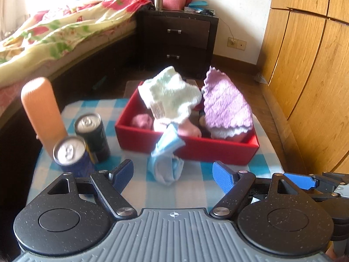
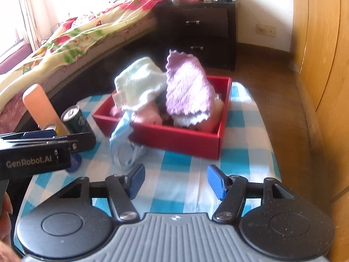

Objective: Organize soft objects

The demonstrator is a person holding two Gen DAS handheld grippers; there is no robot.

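Note:
A red box [image 1: 185,146] [image 2: 174,137] stands on the blue-checked tabletop and holds soft knitted pieces. A pale green piece [image 1: 172,93] [image 2: 139,78] and a purple one [image 1: 226,107] [image 2: 187,87] pile above its rim, with pink pieces [image 1: 141,120] below. A light blue cloth [image 1: 165,163] [image 2: 124,146] hangs over the box's near wall onto the table. My left gripper [image 1: 173,174] is open just short of that cloth, nothing between its pads. My right gripper [image 2: 175,181] is open over bare tablecloth, right of the cloth.
Two drink cans [image 1: 91,135] [image 1: 69,152] and an orange ribbed cylinder [image 1: 41,109] stand at the table's left. A bed with a floral quilt [image 1: 54,30] lies left, a dark nightstand [image 1: 176,41] behind, a wooden wardrobe [image 1: 305,65] to the right.

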